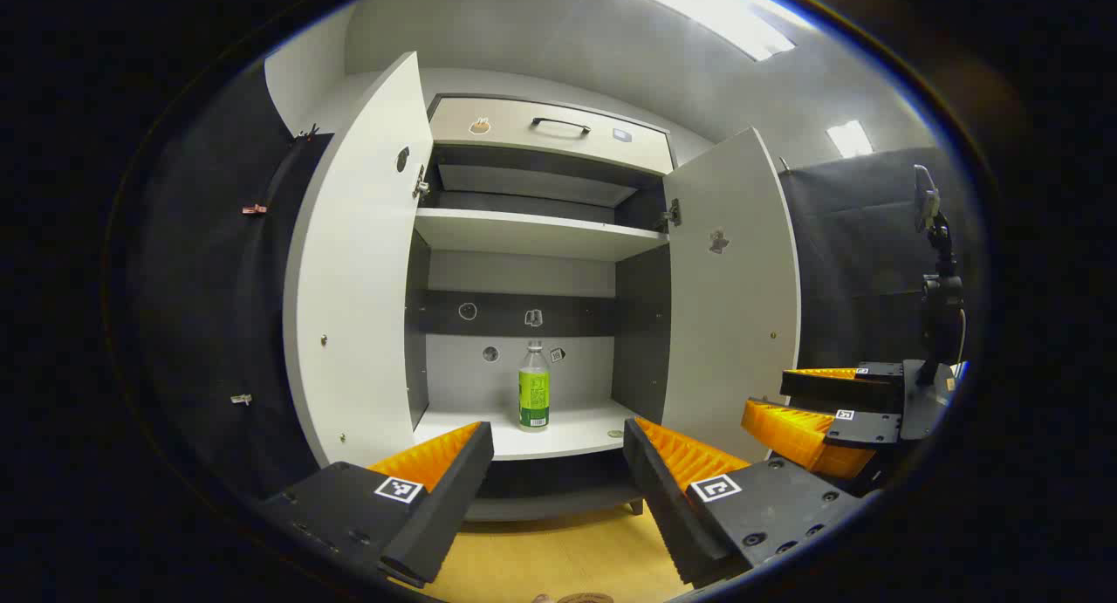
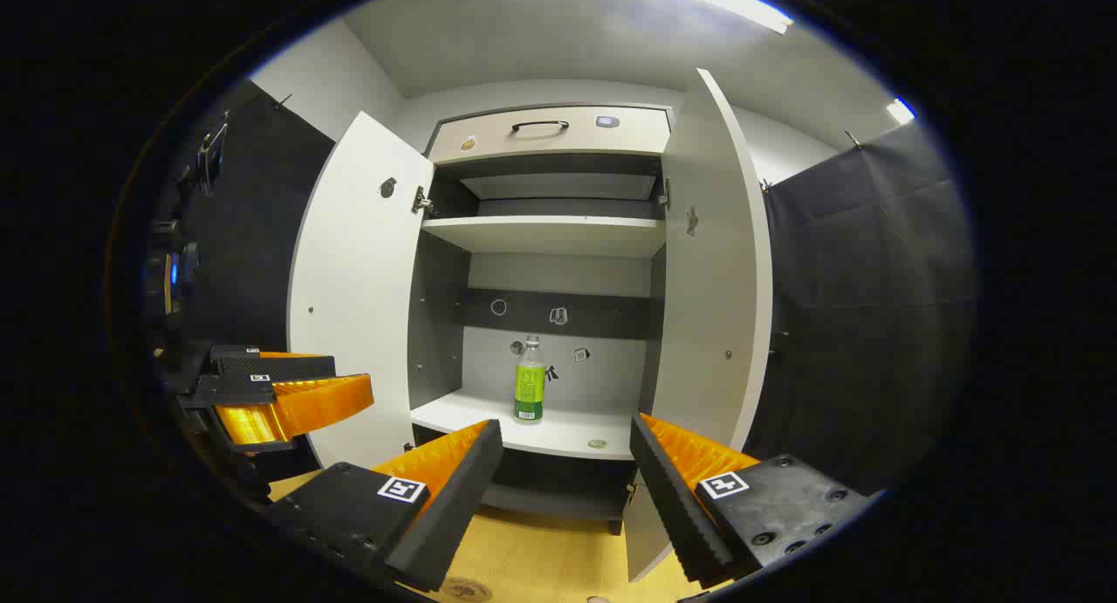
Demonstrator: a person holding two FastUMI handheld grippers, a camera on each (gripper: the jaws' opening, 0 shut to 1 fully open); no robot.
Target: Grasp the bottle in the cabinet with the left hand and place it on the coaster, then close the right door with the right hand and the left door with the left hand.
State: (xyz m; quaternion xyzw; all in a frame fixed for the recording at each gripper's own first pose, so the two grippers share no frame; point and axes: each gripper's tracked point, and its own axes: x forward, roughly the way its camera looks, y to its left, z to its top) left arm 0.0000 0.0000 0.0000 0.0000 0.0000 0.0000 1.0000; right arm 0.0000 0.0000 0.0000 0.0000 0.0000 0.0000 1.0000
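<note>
Left claw (image 1: 558, 463) agape; bottle (image 1: 533, 387) upright on cabinet shelf (image 1: 576, 437).

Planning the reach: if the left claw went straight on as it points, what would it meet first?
Probably the bottle, upright on the cabinet's lower shelf, centred between the open left claw's fingers; depth is unclear.

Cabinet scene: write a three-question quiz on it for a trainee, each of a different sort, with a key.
1. True or false: the bottle lies on its side on the upper shelf.
2. Which cabinet doors stand open? A) left door alone B) right door alone C) both
3. Fill in: the left gripper is ____, with the bottle seen beyond the gap between its fingers.

Key:
1. False: it stands upright on the lower shelf.
2. C
3. open
</note>
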